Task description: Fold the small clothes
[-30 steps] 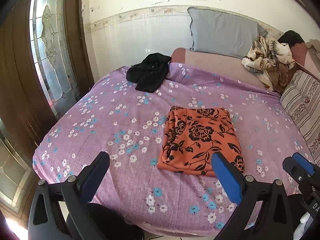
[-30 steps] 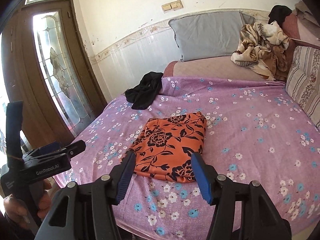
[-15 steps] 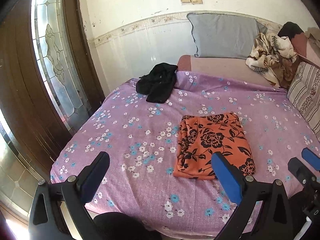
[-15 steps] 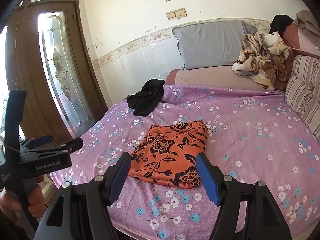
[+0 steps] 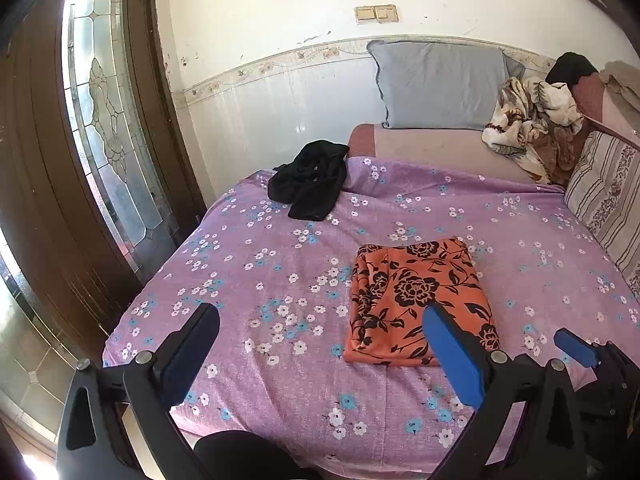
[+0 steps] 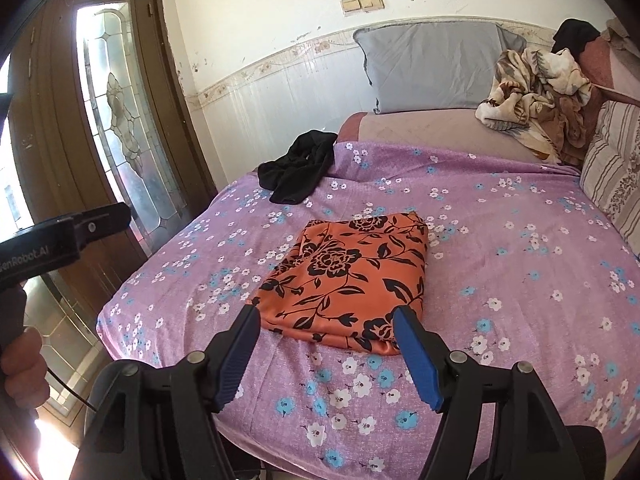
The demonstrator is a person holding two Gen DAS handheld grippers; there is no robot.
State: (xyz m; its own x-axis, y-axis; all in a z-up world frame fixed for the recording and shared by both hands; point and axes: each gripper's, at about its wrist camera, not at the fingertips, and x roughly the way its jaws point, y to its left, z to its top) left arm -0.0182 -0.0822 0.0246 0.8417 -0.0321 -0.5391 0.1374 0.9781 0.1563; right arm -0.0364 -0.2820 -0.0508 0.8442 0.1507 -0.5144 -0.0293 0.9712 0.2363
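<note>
An orange garment with black flowers [image 5: 416, 300] lies folded flat on the purple flowered bedsheet [image 5: 280, 272]; it also shows in the right wrist view [image 6: 352, 280]. A crumpled black garment [image 5: 312, 180] lies at the far left of the bed, also seen in the right wrist view [image 6: 298, 170]. My left gripper [image 5: 320, 348] is open and empty, held off the bed's near edge. My right gripper [image 6: 328, 344] is open and empty, just short of the orange garment's near edge.
A grey pillow [image 5: 440, 84] leans on the back wall. A patterned blanket heap [image 5: 528, 128] and striped cushion [image 5: 608, 192] sit at the right. A wooden door with glass panel [image 5: 104, 120] stands at the left. The right gripper's tip [image 5: 576, 346] shows in the left view.
Both grippers have drawn back and up from the bed, so the folded orange garment looks farther away. Both stayed open and empty.
</note>
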